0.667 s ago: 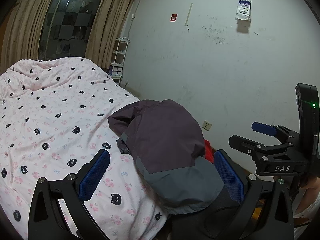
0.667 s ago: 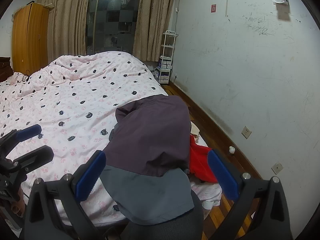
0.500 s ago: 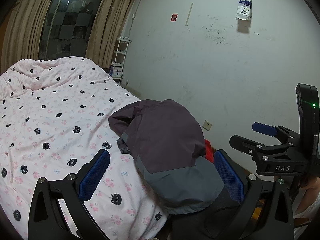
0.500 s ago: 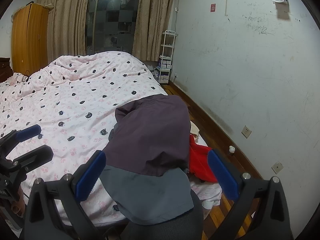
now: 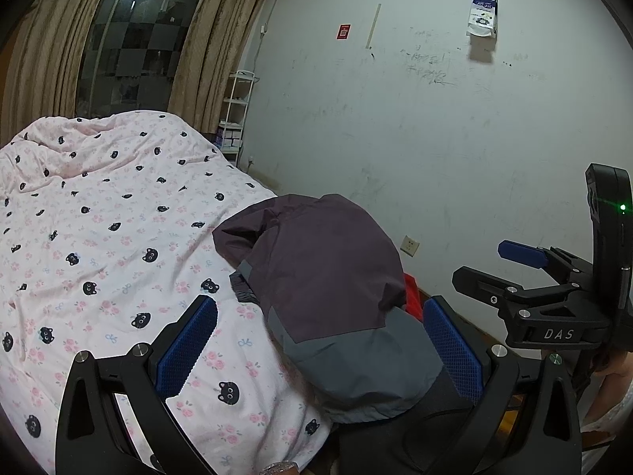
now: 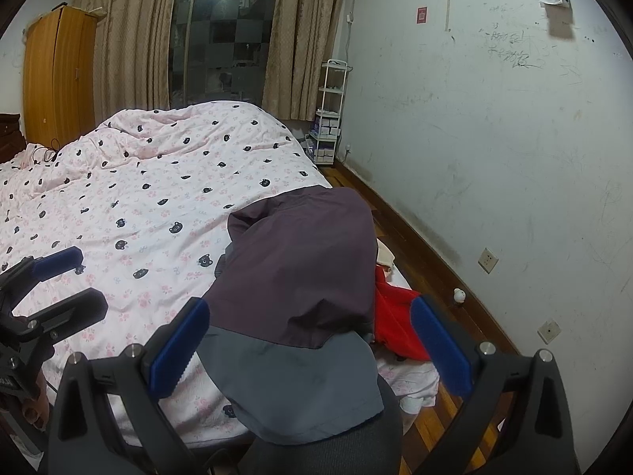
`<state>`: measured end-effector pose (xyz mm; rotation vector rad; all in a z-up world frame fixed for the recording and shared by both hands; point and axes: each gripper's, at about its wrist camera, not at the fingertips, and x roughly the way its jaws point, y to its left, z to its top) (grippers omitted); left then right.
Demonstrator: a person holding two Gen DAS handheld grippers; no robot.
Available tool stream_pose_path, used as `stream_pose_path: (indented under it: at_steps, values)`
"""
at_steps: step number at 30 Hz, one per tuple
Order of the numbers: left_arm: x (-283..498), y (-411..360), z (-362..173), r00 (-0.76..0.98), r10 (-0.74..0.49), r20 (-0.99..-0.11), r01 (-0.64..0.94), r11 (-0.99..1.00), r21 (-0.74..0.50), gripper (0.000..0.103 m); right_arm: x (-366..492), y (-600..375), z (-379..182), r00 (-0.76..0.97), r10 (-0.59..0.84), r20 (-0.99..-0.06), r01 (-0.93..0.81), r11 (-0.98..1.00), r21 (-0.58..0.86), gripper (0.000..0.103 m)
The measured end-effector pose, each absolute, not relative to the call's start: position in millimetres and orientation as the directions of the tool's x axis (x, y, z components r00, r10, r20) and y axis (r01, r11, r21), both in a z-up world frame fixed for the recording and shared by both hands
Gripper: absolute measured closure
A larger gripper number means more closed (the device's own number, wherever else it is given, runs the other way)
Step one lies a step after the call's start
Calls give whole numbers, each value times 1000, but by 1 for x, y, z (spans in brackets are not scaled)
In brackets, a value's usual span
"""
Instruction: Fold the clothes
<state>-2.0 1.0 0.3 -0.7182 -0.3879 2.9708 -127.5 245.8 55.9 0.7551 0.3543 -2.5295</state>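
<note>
Right now both my tools are spread fully wide and grip nothing: my left tool and my right tool hang above the near end of the purple-and-grey jacket. It lies bunched at the bed's right edge, with a red garment just beside it.

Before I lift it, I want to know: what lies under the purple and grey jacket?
Under the jacket a red garment sticks out beside the pink duvet. What else it covers cannot be seen.
</note>
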Motion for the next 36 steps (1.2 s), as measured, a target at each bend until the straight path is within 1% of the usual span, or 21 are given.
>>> stream_pose_path:
  at_steps: [25,36]
  values:
    - [-5,1,-4,-887,119,-446,4,-964,-265,0,-130,243,52,-727,-363,-583,512,-852,-109,0]
    - [-9,-2,-10,-877,120,-465,11,-963,-269,0,-141,233,30,-685,-375,-624,545,-833,-98,0]
